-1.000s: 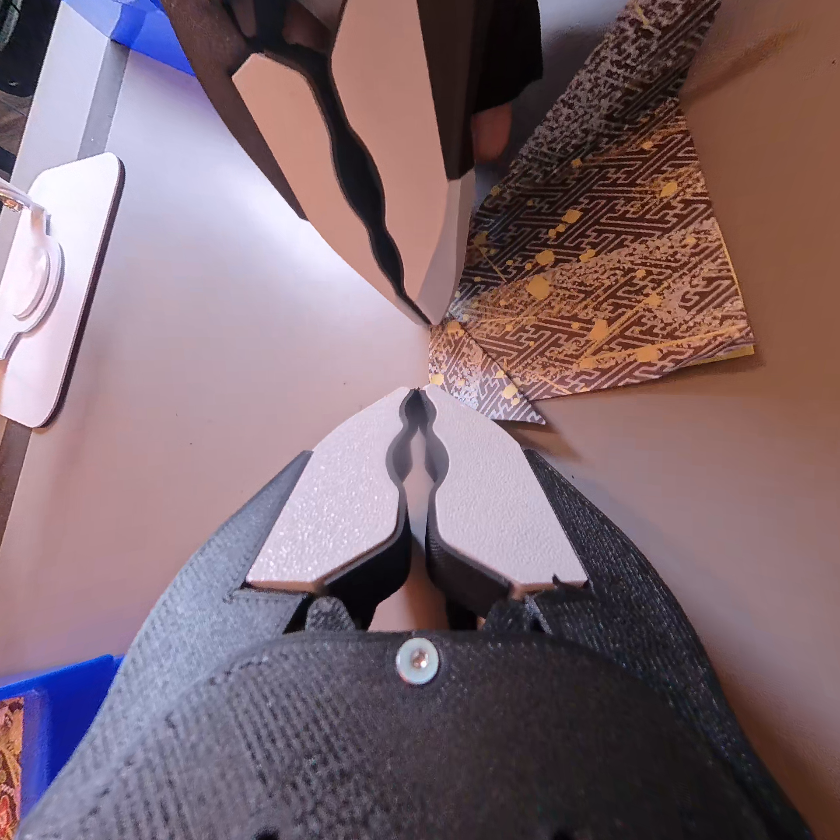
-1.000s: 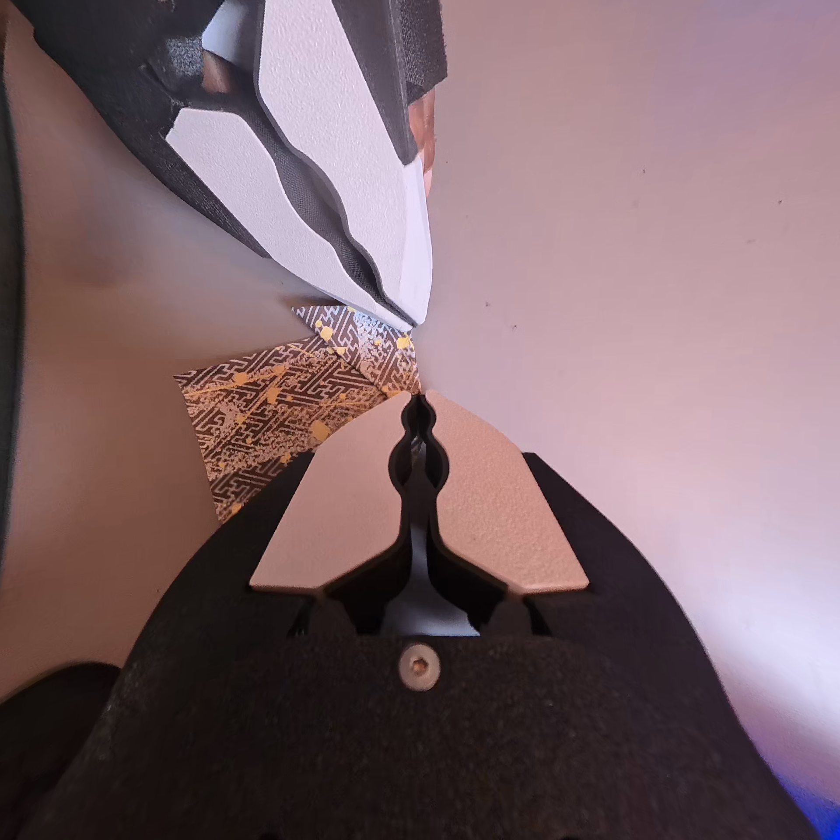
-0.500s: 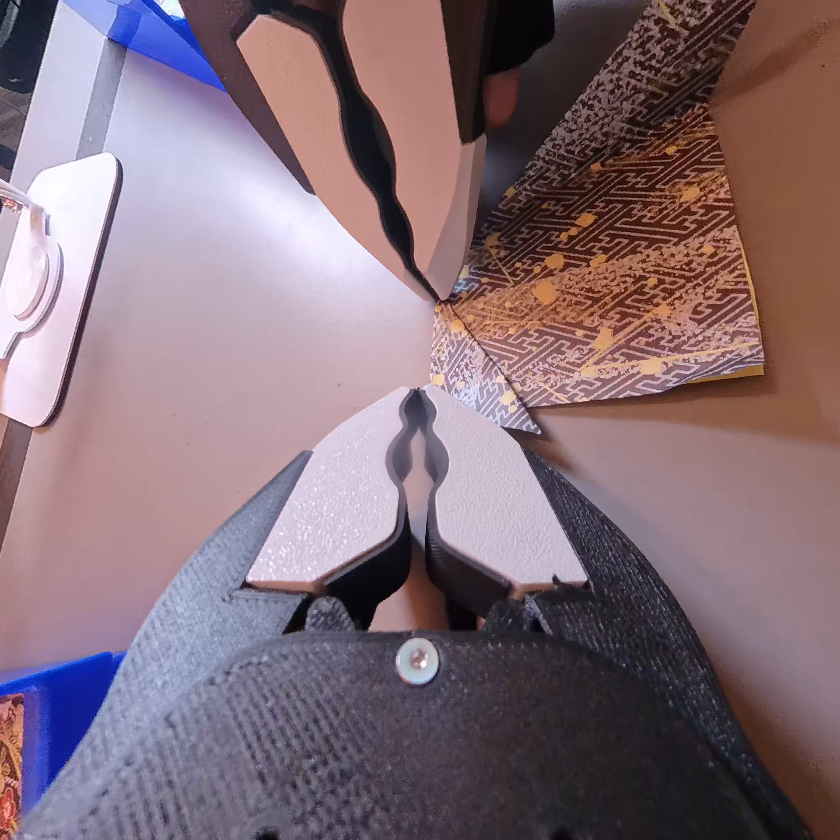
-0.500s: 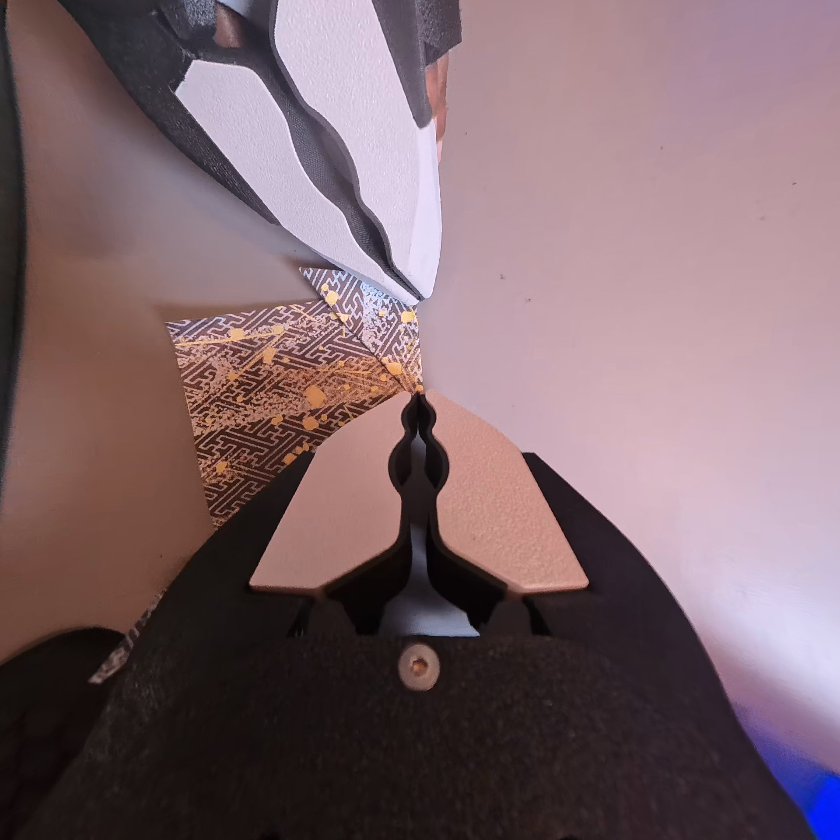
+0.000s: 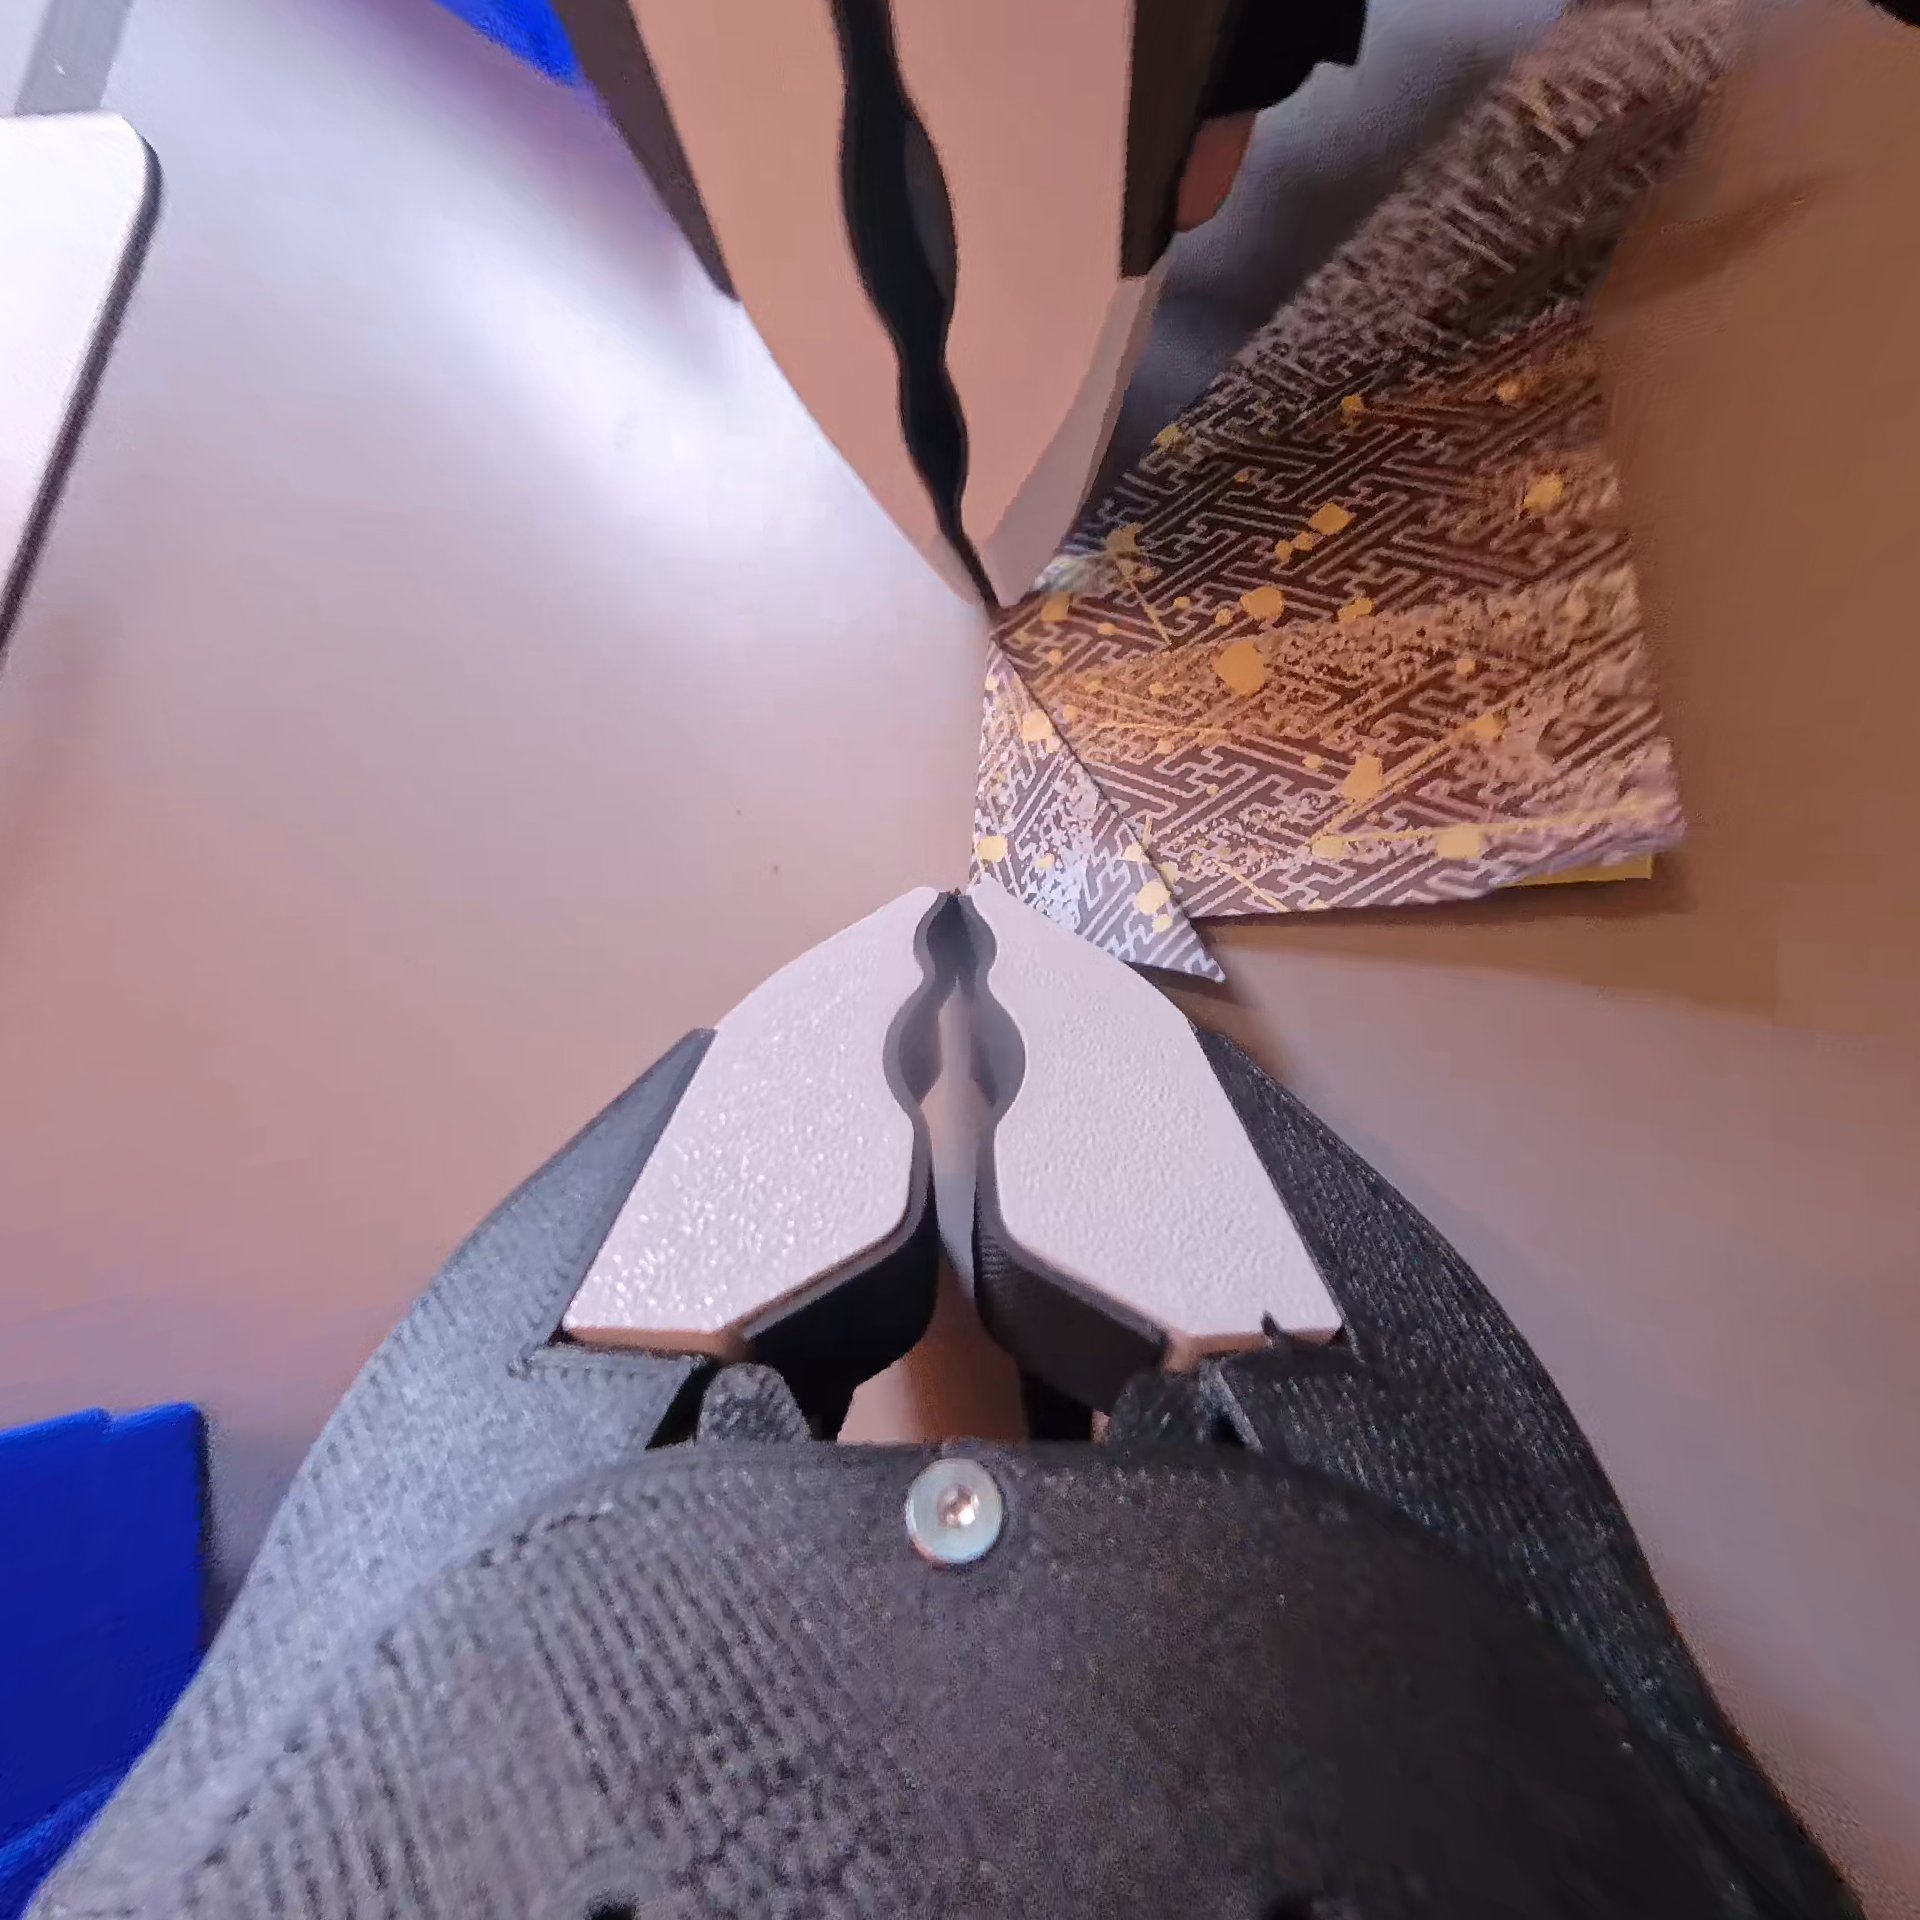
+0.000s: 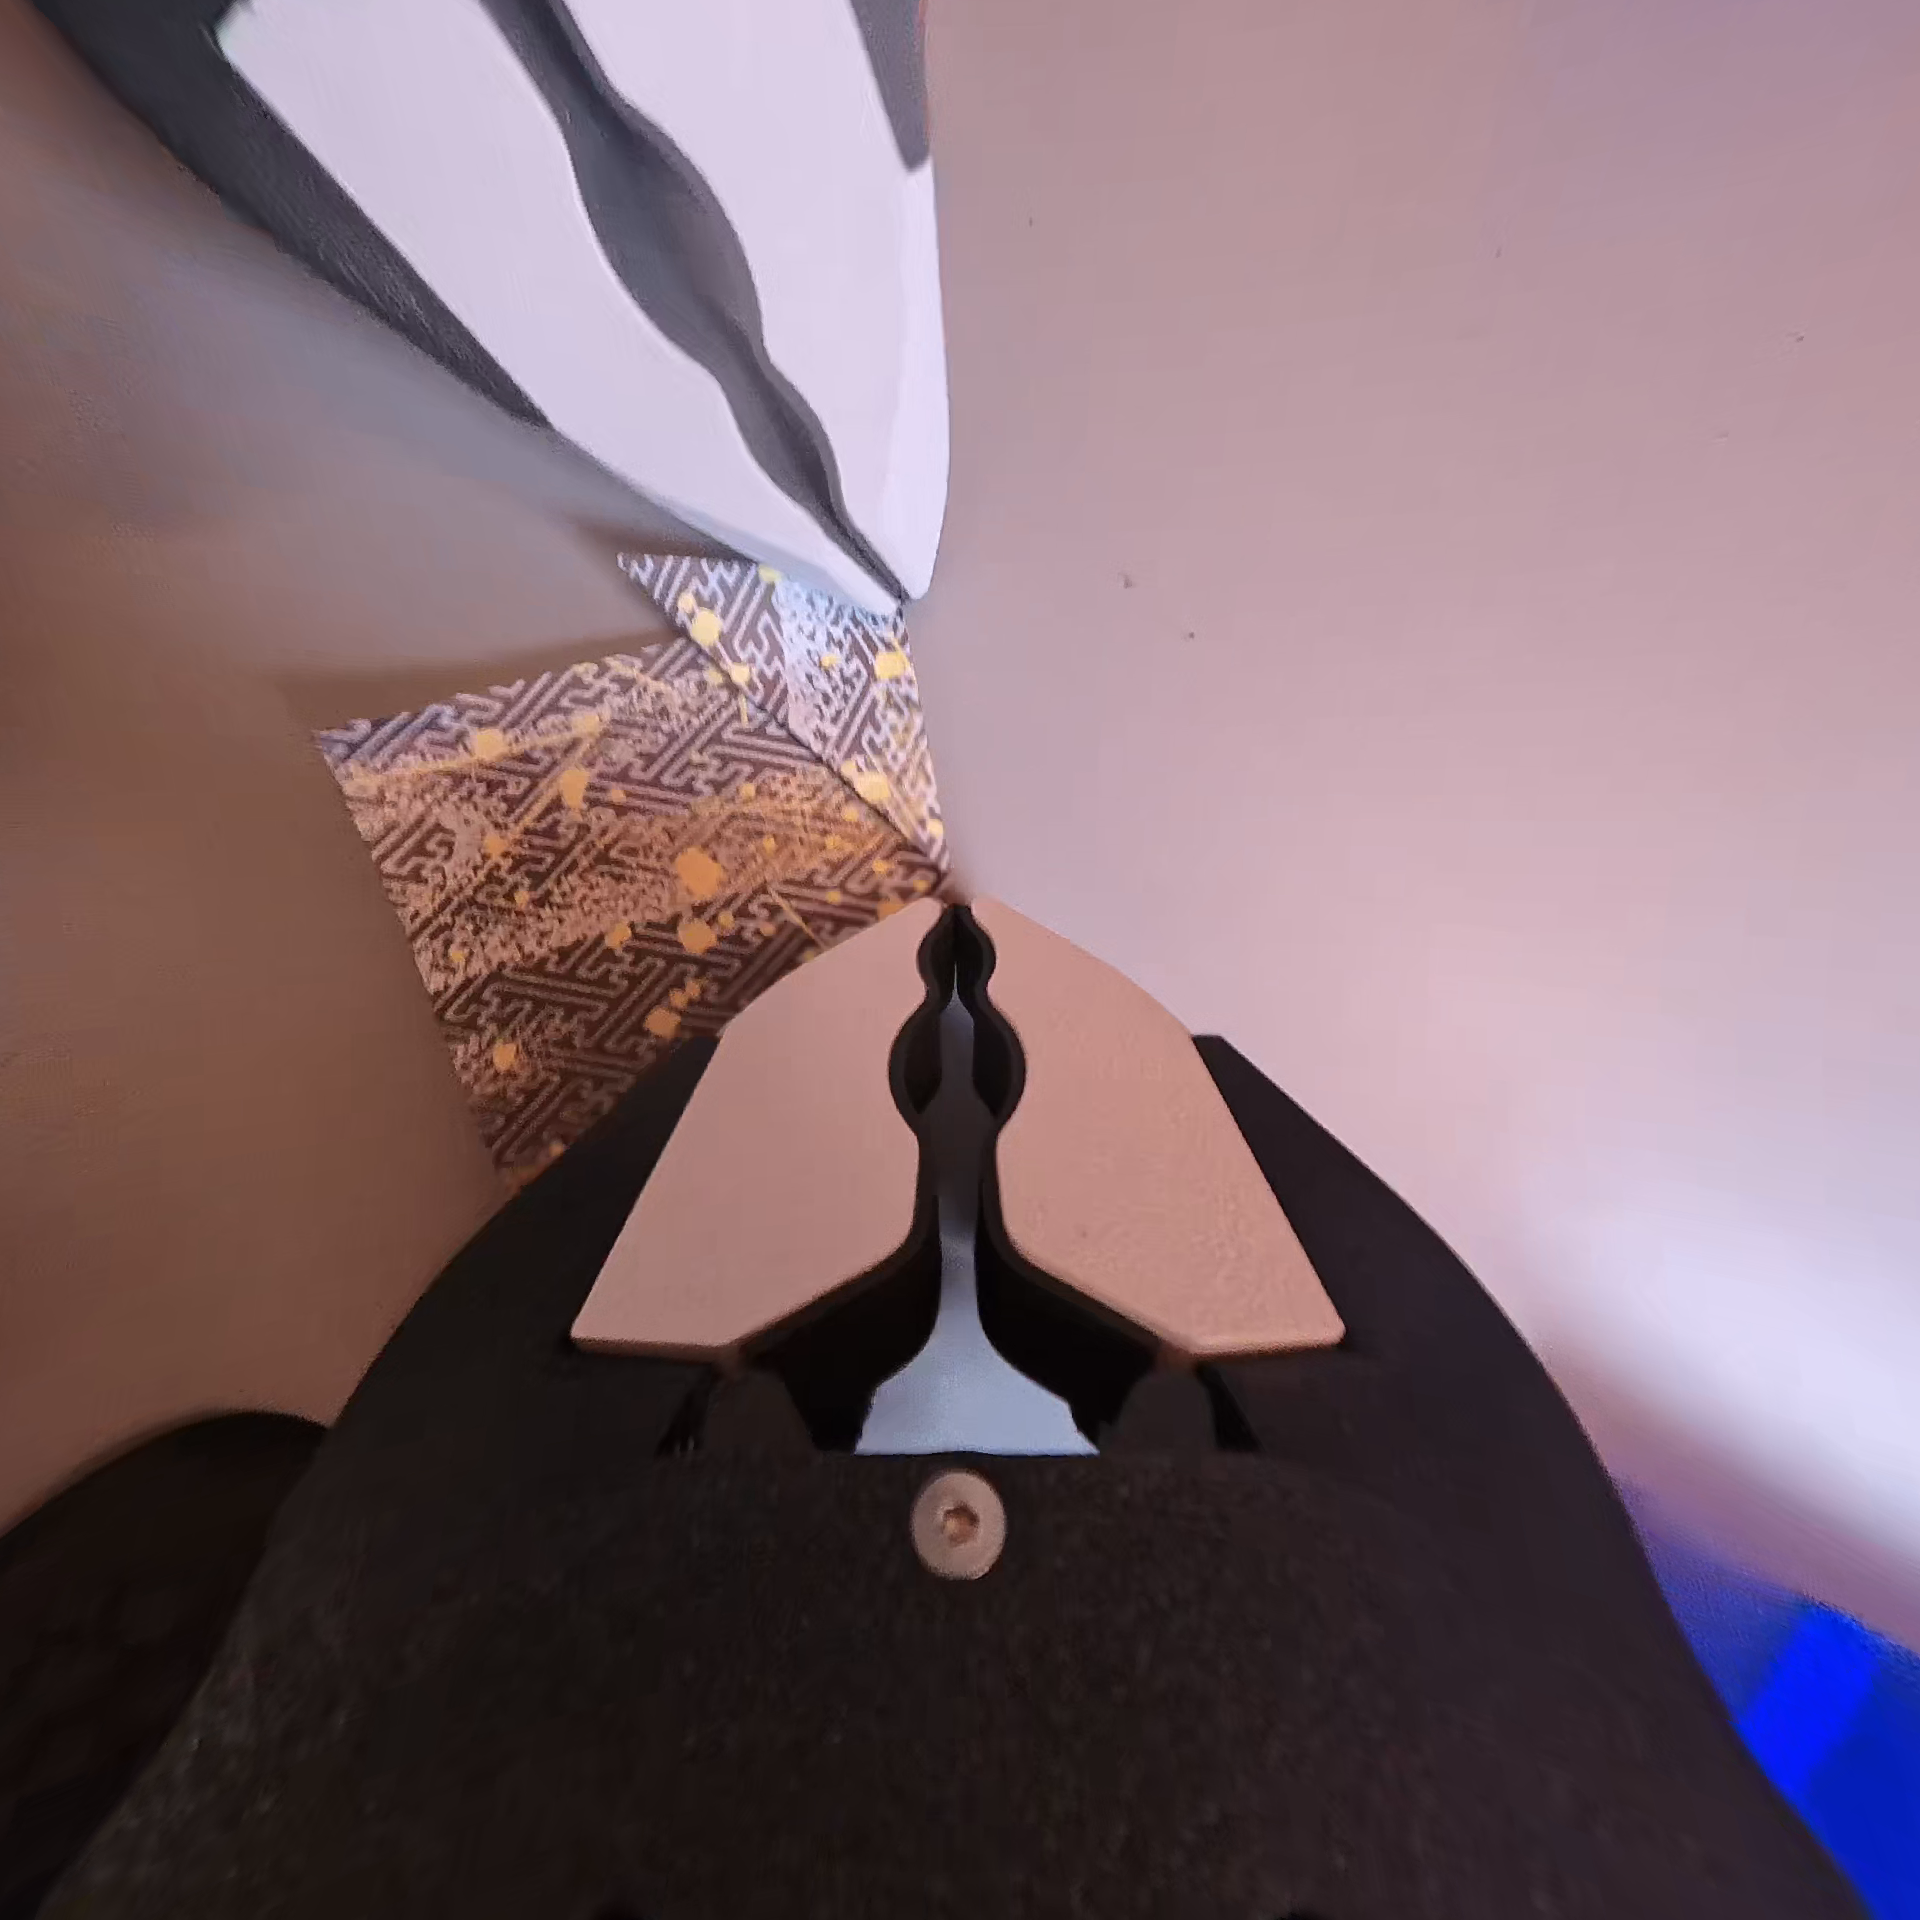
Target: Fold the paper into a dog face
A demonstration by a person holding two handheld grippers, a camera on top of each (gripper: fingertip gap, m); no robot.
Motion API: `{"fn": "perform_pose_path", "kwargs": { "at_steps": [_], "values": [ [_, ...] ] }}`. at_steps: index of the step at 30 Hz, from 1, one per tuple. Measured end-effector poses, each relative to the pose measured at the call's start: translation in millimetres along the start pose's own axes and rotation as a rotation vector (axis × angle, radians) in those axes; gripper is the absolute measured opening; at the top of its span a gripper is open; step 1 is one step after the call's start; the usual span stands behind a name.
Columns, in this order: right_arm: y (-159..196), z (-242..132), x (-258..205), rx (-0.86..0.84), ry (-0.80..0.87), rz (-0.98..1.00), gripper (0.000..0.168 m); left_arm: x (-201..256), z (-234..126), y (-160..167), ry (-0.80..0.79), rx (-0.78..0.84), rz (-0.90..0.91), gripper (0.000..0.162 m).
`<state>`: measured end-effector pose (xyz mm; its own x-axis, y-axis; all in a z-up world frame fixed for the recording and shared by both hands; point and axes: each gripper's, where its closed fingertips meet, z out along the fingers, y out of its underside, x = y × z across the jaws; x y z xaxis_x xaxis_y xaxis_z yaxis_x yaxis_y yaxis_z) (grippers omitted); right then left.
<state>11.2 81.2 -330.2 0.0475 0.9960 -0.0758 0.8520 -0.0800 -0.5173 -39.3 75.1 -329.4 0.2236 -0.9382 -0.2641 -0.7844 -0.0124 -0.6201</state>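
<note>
Left wrist view: left gripper (image 5: 954,906), pale grey fingers on a black body, fingertips pressed together with nothing between them, tip on the table (image 5: 436,644) just beside the lower corner of the paper (image 5: 1351,686). Paper: folded, dark brown with a silver maze pattern and gold spatter, a yellow underside showing at its right edge, a small flap folded over at the near corner, lying flat on the table right of centre. Right gripper (image 5: 977,592), entering from above, fingers closed, tip at the paper's left corner. White board (image 5: 52,343) at the left edge; blue bin (image 5: 94,1579) lower left. Right wrist view: right gripper (image 6: 956,912), fingers closed and empty, beside the paper (image 6: 623,894); left gripper (image 6: 904,592) opposite, tip at the flap's far end.
</note>
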Motion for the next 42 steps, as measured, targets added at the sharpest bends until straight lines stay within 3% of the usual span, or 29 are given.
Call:
{"fn": "perform_pose_path", "kwargs": {
  "at_steps": [7, 12, 16, 17, 18, 20, 22, 25, 31, 34, 37, 42],
  "values": [
    [-18.4, -48.0, -1.4, 0.163, 0.116, 0.053, 0.0, 3.8, -8.9, -4.9, 0.145, 0.058, -0.185, 0.0],
    [18.5, -68.1, -16.4, 0.2, 0.136, 0.16, 0.0, -18.7, -36.4, -23.1, 0.173, 0.247, -0.279, 0.0],
    [56.5, -75.5, -31.2, 0.249, 0.062, 0.298, 0.0, -18.6, -28.3, -15.9, 0.164, 0.236, -0.205, 0.0],
    [61.4, -74.1, -38.1, 0.248, 0.046, 0.305, 0.003, -12.3, -23.8, -16.4, 0.187, 0.232, -0.184, 0.0],
    [63.0, -70.1, -46.9, 0.24, 0.027, 0.302, 0.021, -6.0, -18.7, -16.3, 0.201, 0.22, -0.155, 0.0],
    [55.3, -59.6, -60.4, 0.234, 0.036, 0.253, 0.021, 5.2, -8.8, -11.0, 0.209, 0.159, -0.067, 0.0],
    [40.5, -50.2, -66.3, 0.238, 0.095, 0.192, 0.009, 12.6, -2.6, -5.4, 0.204, 0.102, -0.006, 0.0],
    [26.1, -38.1, -72.2, 0.201, 0.165, 0.098, 0.0, 19.8, -3.3, -6.7, 0.203, 0.086, -0.004, 0.0],
    [19.5, -17.3, -91.9, 0.096, 0.195, -0.032, 0.003, 21.4, -6.2, -3.4, 0.111, 0.01, -0.002, 0.0],
    [4.7, -24.1, -101.0, 0.17, 0.169, -0.015, 0.007, 21.5, -6.6, -2.7, 0.085, -0.017, 0.002, 0.0],
    [-7.9, -30.7, -118.9, 0.264, 0.035, 0.055, 0.013, 21.4, -6.7, -2.5, 0.083, -0.024, -0.019, 0.0],
    [-3.3, -6.4, -128.3, 0.188, 0.034, 0.004, 0.017, 21.5, -6.7, -2.4, 0.093, -0.025, -0.047, 0.0]
  ]
}}
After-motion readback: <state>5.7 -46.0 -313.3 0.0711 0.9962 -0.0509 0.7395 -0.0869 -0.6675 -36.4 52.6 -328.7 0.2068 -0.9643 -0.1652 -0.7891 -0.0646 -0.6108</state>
